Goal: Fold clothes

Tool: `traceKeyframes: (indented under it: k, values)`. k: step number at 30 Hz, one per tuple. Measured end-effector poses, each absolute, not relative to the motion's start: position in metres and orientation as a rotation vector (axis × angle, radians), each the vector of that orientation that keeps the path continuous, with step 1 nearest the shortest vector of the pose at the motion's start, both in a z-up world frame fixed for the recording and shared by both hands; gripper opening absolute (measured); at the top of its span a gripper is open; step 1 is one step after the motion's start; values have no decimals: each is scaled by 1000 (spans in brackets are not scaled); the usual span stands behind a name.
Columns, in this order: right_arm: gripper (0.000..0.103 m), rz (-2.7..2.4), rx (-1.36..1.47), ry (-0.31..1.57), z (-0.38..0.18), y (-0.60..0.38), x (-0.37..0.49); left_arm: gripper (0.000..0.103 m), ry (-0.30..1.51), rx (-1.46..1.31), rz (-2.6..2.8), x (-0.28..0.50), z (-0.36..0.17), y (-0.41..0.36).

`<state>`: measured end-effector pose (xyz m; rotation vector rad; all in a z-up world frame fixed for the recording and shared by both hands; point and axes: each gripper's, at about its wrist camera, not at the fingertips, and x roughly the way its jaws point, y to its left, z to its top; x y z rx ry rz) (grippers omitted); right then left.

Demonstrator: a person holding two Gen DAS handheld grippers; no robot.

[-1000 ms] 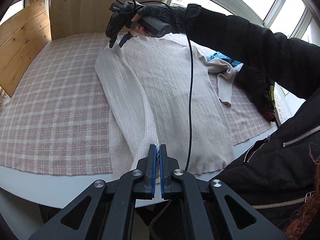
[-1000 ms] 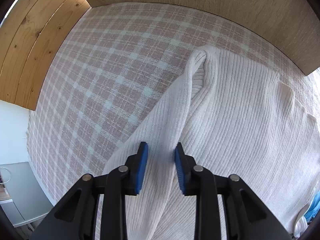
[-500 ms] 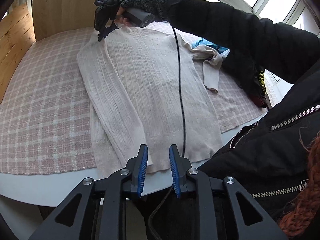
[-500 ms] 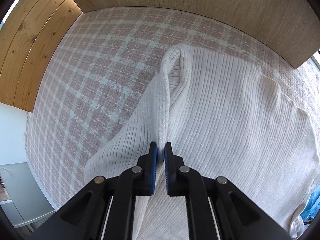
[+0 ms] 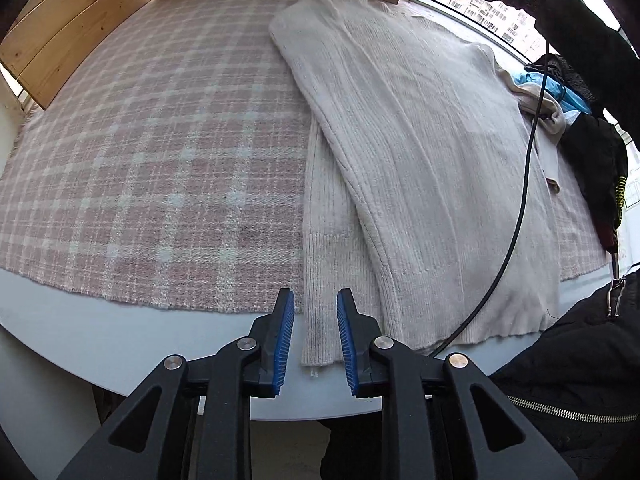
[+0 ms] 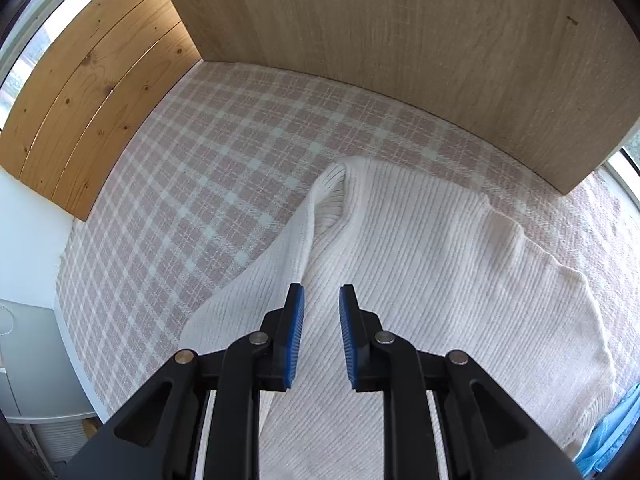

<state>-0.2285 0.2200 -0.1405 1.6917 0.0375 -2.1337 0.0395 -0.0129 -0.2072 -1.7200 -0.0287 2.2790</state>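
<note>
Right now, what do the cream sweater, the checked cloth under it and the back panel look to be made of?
Cream sweater: ribbed knit, soft and matte, probably wool or acrylic; vertical ribs and a banded cuff show.
Checked cloth: coarse woven fabric in pink and white, matte, with a rough bottom edge.
Back panel: wood-look board, smooth and matte; the even grain could be laminate or veneer.

sweater (image 5: 420, 128): cream ribbed, ahead of pads | cloth (image 5: 160, 140): pink-white plaid, left | pads (image 5: 283, 344): blue | jacket (image 5: 580, 380): black, right
</note>
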Motion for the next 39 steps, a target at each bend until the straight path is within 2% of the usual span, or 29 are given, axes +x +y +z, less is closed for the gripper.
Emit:
traceKeyframes:
  k: [4, 6, 9, 12, 15, 21, 26, 30, 31, 32, 33, 37, 39]
  values:
    - [18, -2043, 1723, 51, -173, 199, -251, 21, -31, -1708, 2275, 37, -206, -11]
    - [18, -2020, 1782, -90, -182, 211, -267, 22, -37, -1717, 2268, 33, -207, -12]
    - [18, -2096, 1676, -294, -150, 244, -282, 21, -48, -1725, 2280, 29, -207, -18]
    - [19, -2232, 1633, -117, -120, 258, -283, 22, -68, -1681, 2275, 18, -194, -24]
    - [19, -2308, 1611, -3, -119, 269, -281, 22, 30, -1616, 2309, -20, -179, -24]
    - [19, -2257, 1587, -37, -149, 277, -288, 27, 133, -1491, 2322, -157, -167, -14]
    - [18, -2200, 1561, -73, -175, 279, -298, 29, 191, -1515, 2241, -253, -193, 15]
    - [18, -2157, 1516, -9, -180, 257, -308, 29, 163, -1579, 2156, -284, -221, 26]
    - [18, -2150, 1505, 1, -182, 254, -311, 28, 153, -1573, 2136, -285, -224, 28]
    - [18, -2141, 1501, 20, -185, 249, -314, 17, 144, -1567, 2117, -286, -226, 30]
    - [18, -2133, 1505, 57, -193, 240, -319, 12, 140, -1561, 2110, -286, -227, 31]
    - [18, -2152, 1451, 168, -204, 220, -329, 8, 150, -1549, 2165, -279, -221, 21]
    - [18, -2141, 1514, 122, -201, 221, -334, 9, 115, -1559, 2176, -275, -223, 12]
